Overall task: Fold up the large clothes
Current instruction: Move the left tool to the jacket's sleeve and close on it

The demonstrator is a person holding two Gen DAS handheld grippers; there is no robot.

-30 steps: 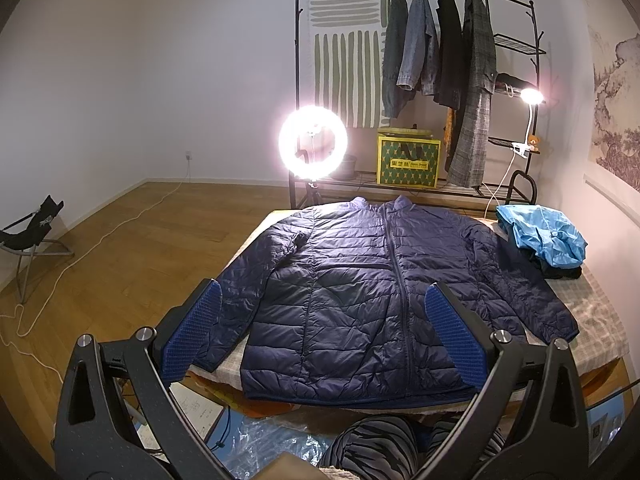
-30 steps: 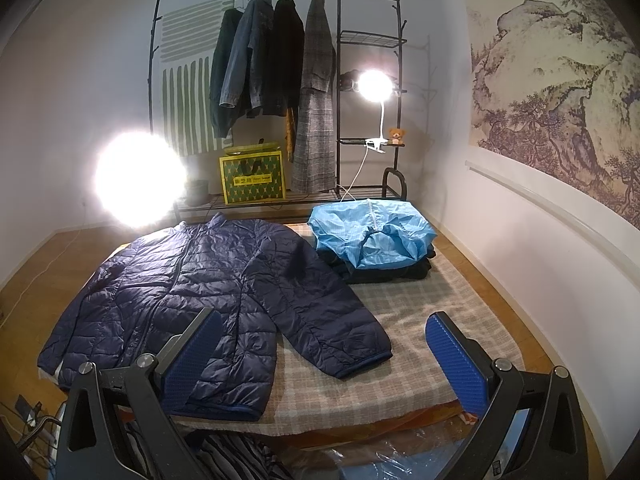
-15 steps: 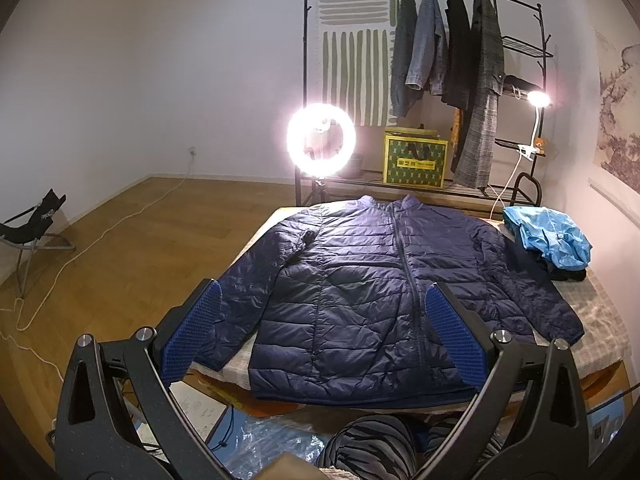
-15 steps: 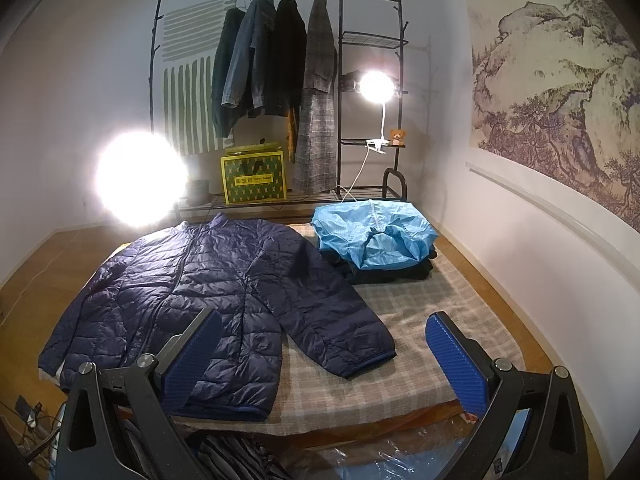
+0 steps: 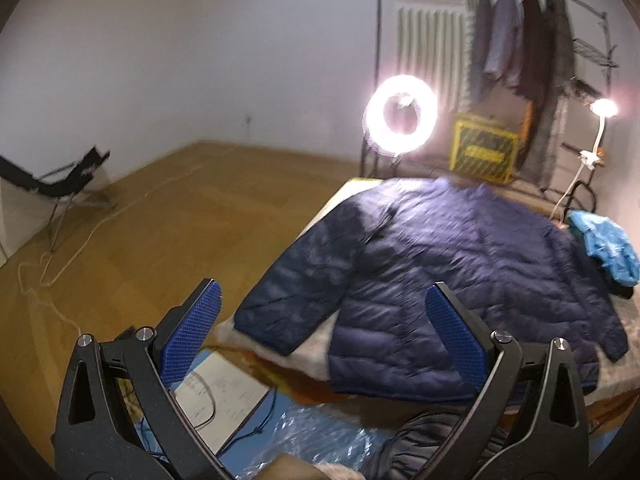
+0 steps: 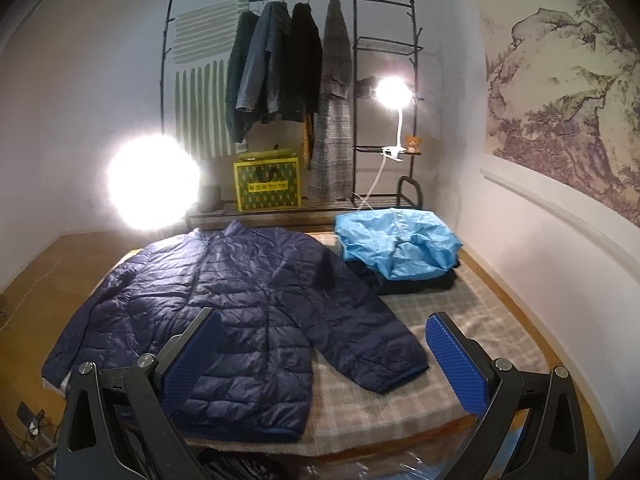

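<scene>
The jacket (image 6: 240, 304) lies flat, front up, on the bed (image 6: 460, 340), sleeves spread at 3 and 9 o'clock. Both the left tool (image 5: 320, 320) and right tool (image 6: 324, 344) gape empty. Puffy, light, slippery: likely best pinched at cuffs or hem.

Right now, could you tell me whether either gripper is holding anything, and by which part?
Nothing is held. The left gripper and right gripper are both open, short of the jacket, which lies flat on the bed.
</scene>
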